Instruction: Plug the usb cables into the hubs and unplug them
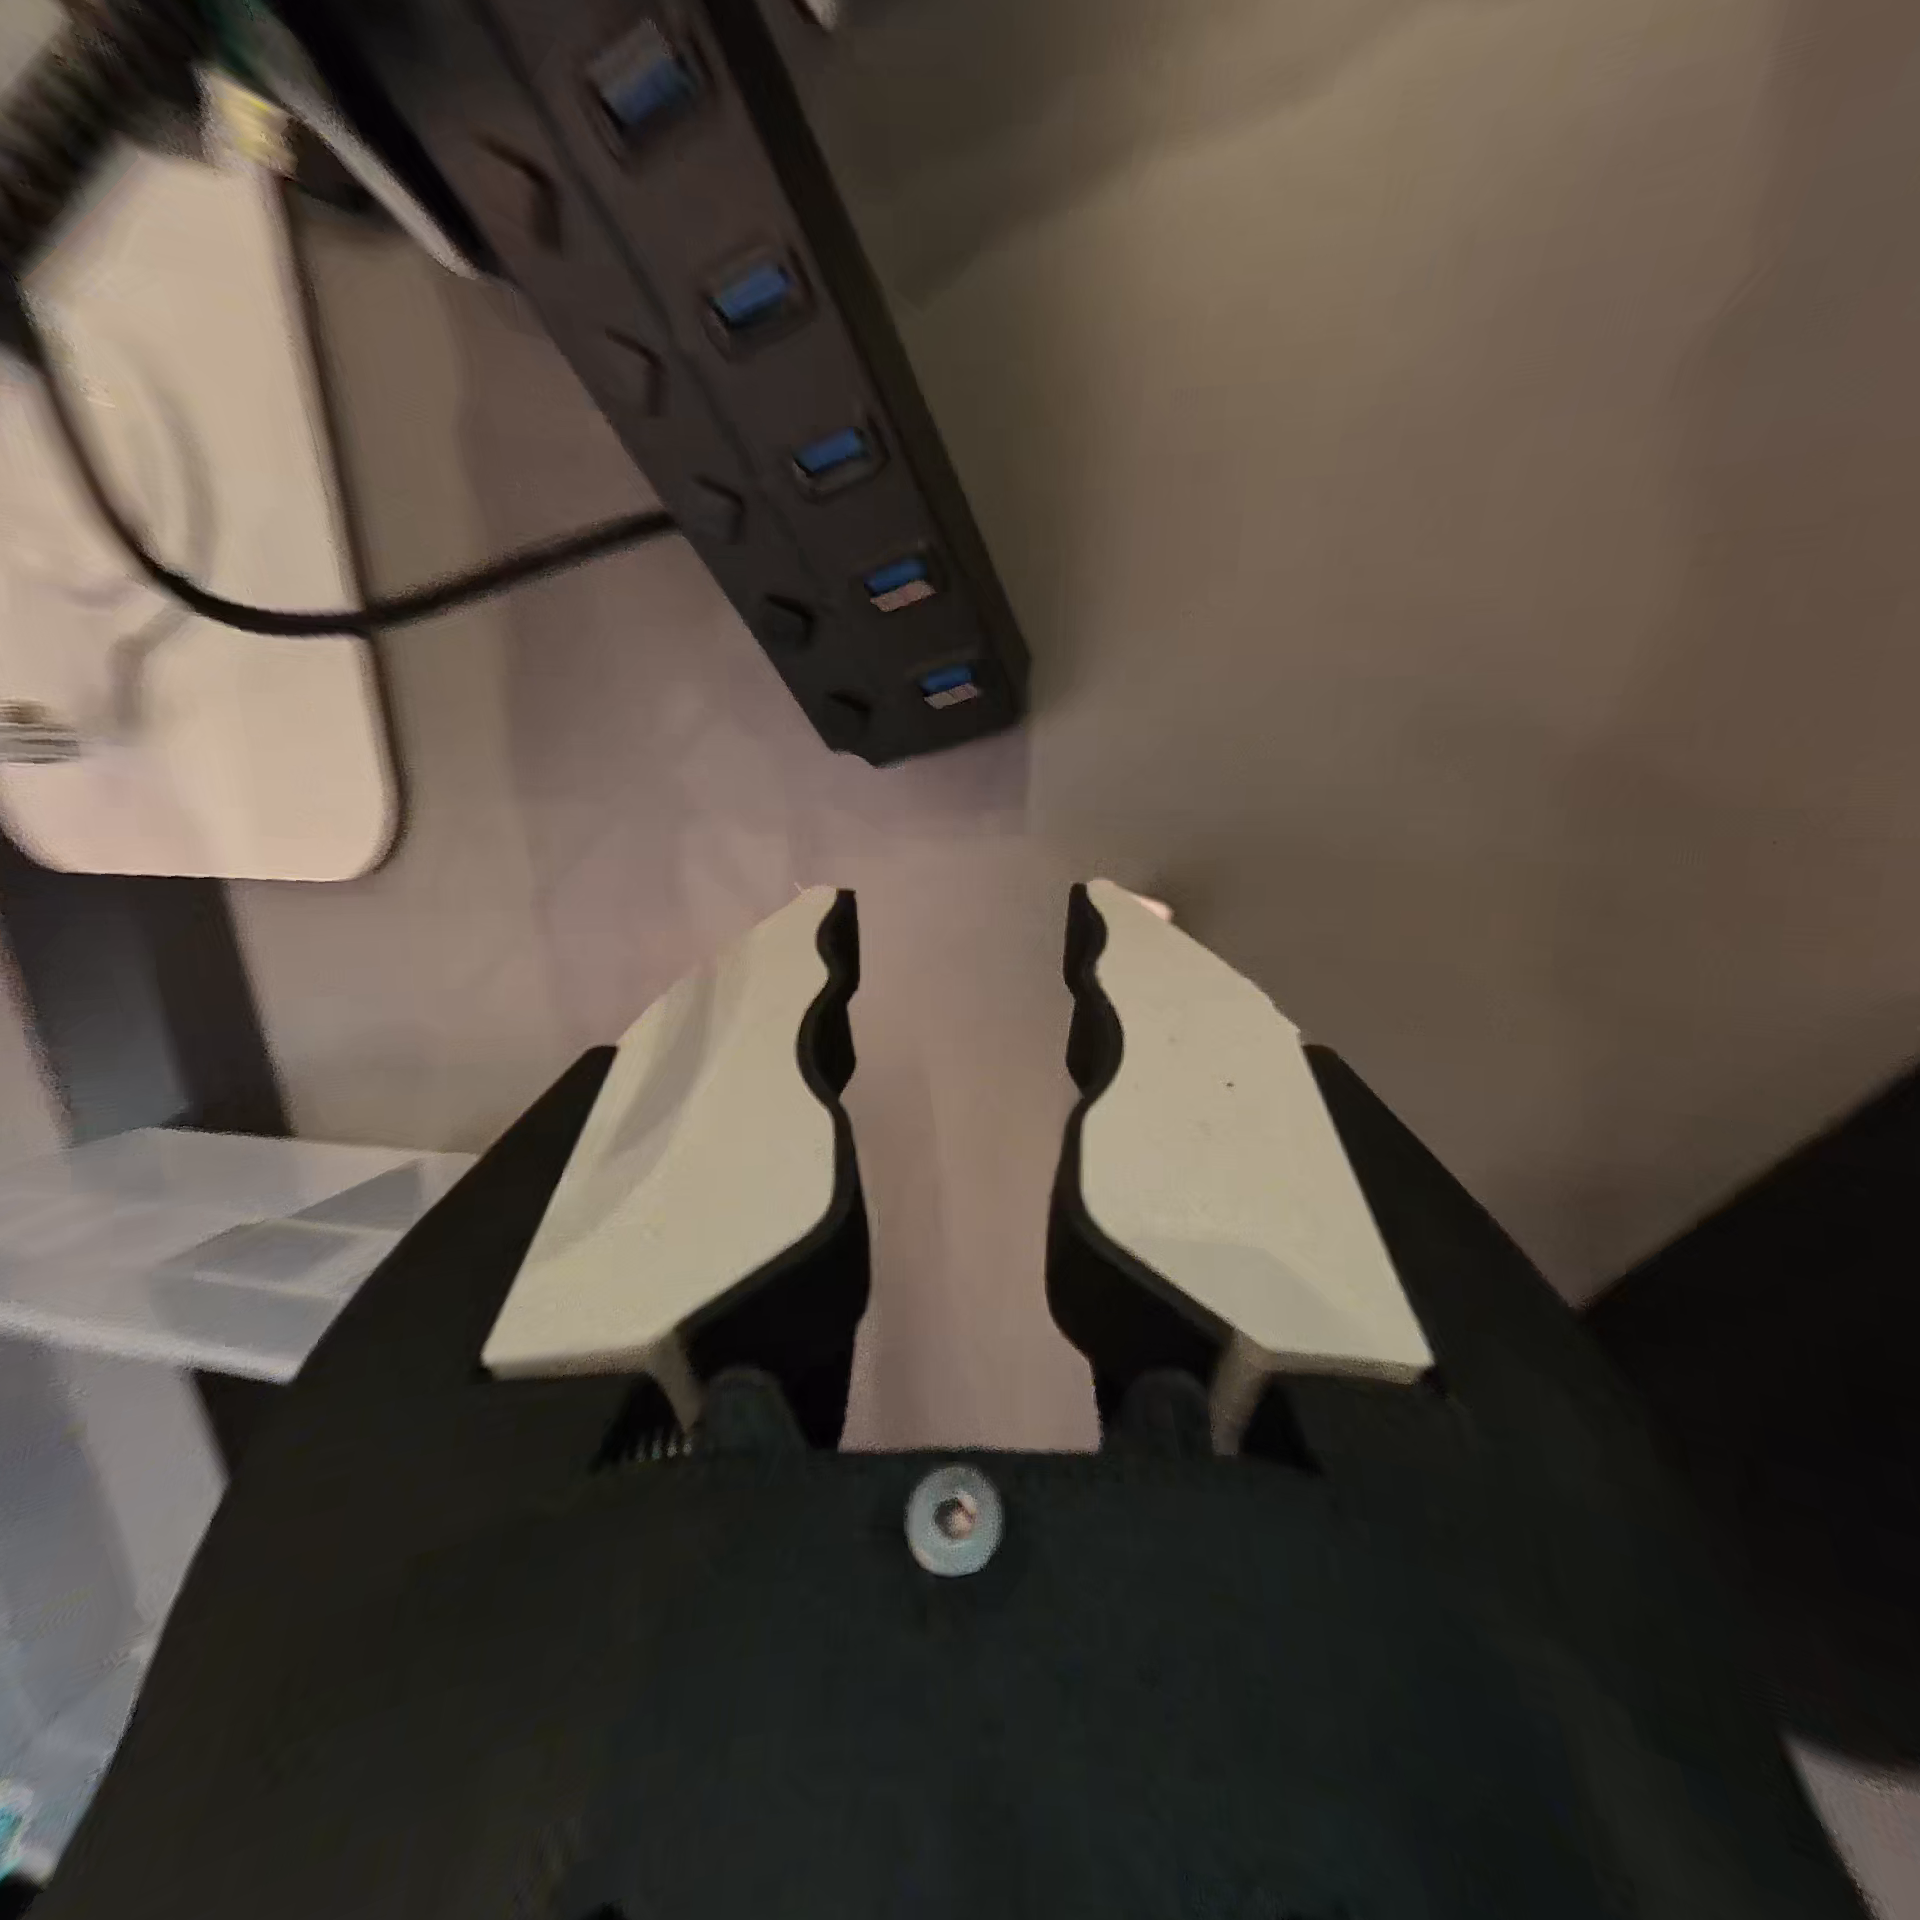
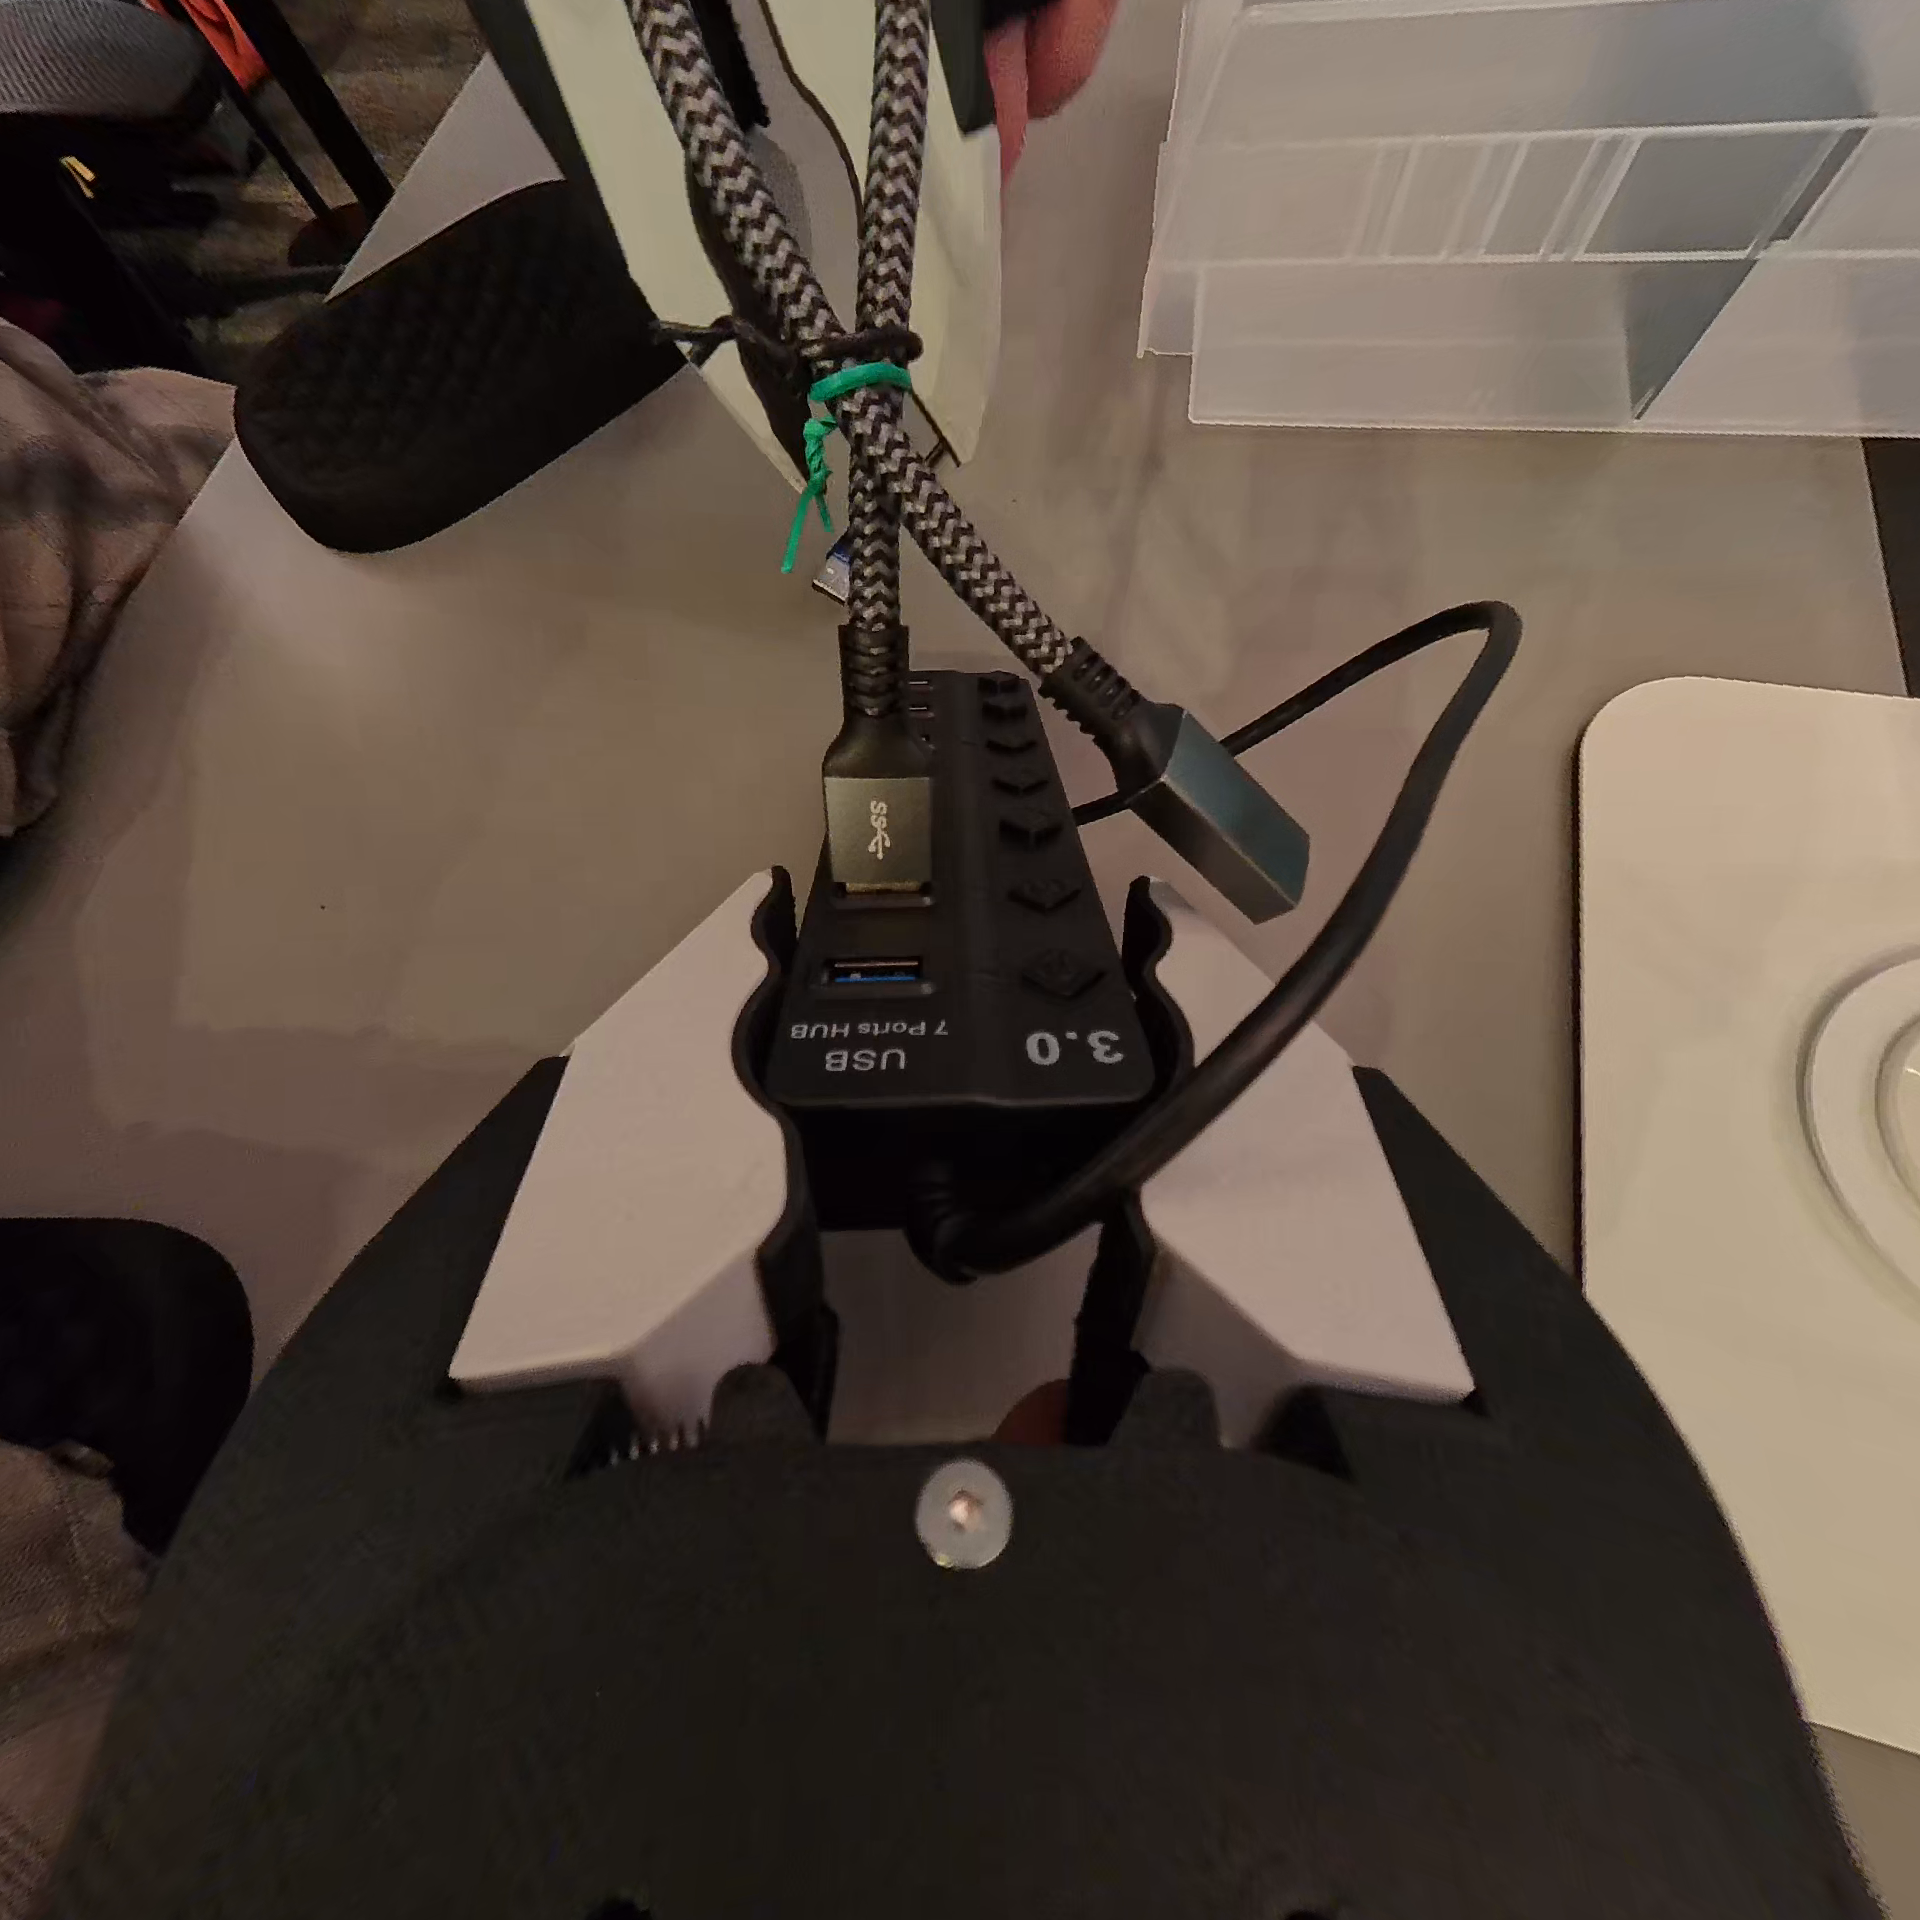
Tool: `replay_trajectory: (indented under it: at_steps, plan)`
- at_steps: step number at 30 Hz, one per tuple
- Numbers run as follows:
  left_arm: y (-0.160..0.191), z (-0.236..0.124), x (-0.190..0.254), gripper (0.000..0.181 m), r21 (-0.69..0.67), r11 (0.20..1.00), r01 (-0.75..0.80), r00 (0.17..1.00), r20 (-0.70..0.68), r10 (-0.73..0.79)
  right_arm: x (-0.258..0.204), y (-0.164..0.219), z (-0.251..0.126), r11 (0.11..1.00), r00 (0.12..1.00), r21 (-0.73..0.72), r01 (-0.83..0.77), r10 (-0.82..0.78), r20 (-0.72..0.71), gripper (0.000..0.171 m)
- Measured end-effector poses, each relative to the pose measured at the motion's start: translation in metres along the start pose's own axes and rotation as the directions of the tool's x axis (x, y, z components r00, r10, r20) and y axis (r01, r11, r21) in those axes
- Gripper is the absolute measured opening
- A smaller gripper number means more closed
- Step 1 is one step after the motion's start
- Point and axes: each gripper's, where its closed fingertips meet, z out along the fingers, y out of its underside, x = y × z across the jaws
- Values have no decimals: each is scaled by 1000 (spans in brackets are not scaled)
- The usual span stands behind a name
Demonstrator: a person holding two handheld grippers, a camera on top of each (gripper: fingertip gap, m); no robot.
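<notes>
My right gripper [image 2: 956, 904] is shut on the near end of a black USB hub [image 2: 966, 1049] and holds it just above the table. A braided cable's grey plug [image 2: 876, 821] sits in the hub's second port. The port nearest me [image 2: 871, 971] is empty. A second grey connector [image 2: 1216, 821] hangs loose beside the hub. A green tie [image 2: 857, 384] bundles the braided cables [image 2: 883, 208]. My left gripper [image 1: 961, 904] is open and empty, a short way from the hub's far end [image 1: 914, 686]. One of its white fingers [image 2: 925, 291] shows behind the cables.
The hub's own black cord [image 2: 1455, 748] loops to the right over the pale table [image 2: 416, 831]. A white pad [image 2: 1714, 1143] lies at the right and a clear plastic organizer [image 2: 1507, 208] at the back right. A person's fingertip [image 2: 1049, 62] shows at the top. Across from one pair of fingers to the other is roughly 12 centimetres.
</notes>
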Motion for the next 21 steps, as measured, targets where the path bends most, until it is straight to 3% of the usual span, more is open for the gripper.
replay_trajectory:
  at_steps: [4,7,10,21]
  plan:
    - [-30,6,-4,47,75,997,19,990,140,-30,0,-1,0,1000,1000,4,1,-1,0,62]
    - [-37,27,-9,66,52,997,57,976,209,-67,-1,-1,0,1000,1000,3,13,-13,-3,62]
    - [-45,45,-18,82,101,985,141,968,194,-158,-4,-3,-1,999,999,0,40,-40,-1,62]
    - [-65,70,-25,58,212,933,290,950,56,-308,-3,-4,-2,999,999,2,44,-44,-8,62]
